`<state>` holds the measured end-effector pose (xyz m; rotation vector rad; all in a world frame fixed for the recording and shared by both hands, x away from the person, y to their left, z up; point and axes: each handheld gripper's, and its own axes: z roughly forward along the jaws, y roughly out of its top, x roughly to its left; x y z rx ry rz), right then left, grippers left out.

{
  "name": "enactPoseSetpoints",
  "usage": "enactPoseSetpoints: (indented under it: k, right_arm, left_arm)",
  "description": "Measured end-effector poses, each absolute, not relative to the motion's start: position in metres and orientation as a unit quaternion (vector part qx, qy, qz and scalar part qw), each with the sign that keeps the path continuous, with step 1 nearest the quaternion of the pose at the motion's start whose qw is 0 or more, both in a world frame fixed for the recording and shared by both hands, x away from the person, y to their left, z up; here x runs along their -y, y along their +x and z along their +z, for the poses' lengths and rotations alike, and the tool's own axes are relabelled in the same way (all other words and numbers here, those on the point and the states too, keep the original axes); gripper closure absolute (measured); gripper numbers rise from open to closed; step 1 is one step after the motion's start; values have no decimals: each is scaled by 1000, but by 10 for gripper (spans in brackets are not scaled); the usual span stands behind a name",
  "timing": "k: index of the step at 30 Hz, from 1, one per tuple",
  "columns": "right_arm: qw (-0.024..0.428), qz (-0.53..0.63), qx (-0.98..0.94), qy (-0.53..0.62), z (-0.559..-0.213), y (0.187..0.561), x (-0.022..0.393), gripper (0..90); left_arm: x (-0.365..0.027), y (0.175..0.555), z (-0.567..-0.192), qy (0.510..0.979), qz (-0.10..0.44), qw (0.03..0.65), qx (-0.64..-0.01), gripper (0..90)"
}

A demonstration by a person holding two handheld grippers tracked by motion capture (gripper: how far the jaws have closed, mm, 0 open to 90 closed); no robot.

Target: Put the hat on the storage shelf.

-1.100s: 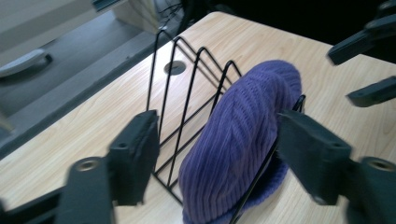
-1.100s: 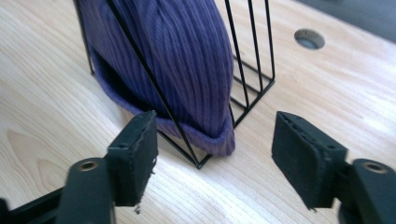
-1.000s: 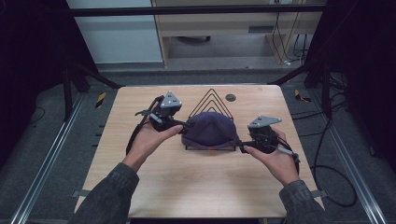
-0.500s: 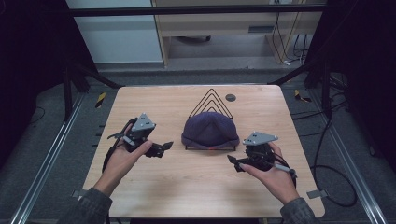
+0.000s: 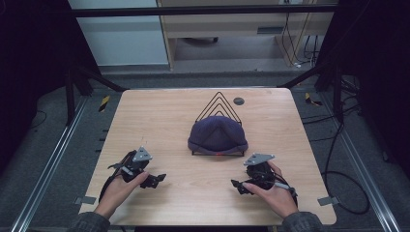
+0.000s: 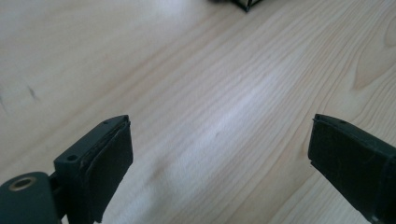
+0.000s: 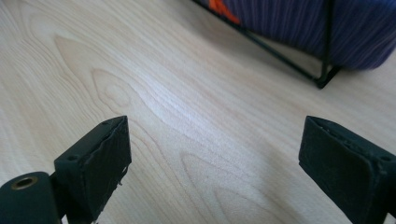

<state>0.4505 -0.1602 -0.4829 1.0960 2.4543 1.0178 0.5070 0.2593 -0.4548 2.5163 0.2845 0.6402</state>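
beanie point(image 5: 217, 134) sits draped over the black wire rack point(image 5: 218, 103) at the middle of the wooden table point(image 5: 159, 116), a little toward the far edge, so the placing looks done as far as the pictures show. it covers the rack's front loops, while the taller triangular loops rise behind it. judging from that, nothing obvious is left but to clear the hands away.

the hat's rounded crown points up and slightly toward the far side, its folded brim lies along the rack's base bar, and its long axis runs left to right across the table, parallel to the near edge.

left gripper point(image 5: 155, 180) rests low over the near left part of the table, well apart from the hat; its 2 jaws stand wide and released, having just been opening, with bare wood between them. right gripper point(image 5: 238, 186) is near the right front corner of the rack, also released and just opened, nothing between its jaws; in the right gripper view the brim point(image 7: 327, 28) and rack corner lie just ahead.
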Motion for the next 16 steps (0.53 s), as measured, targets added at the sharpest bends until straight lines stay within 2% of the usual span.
enactPoseSetpoints:
  k: [7, 12, 16]
  right_arm:
    - [121, 333, -850, 389, -500, 453, 161, 90]
    - [154, 329, -851, 379, -505, 449, 160, 84]
    - [158, 334, -848, 380, -507, 448, 160, 83]
  left_arm:
    - [-261, 508, -473, 943, 216, 235, -94, 58]
    - [-258, 508, -478, 949, 211, 213, -92, 35]
    - [-257, 508, -478, 950, 213, 211, -91, 21]
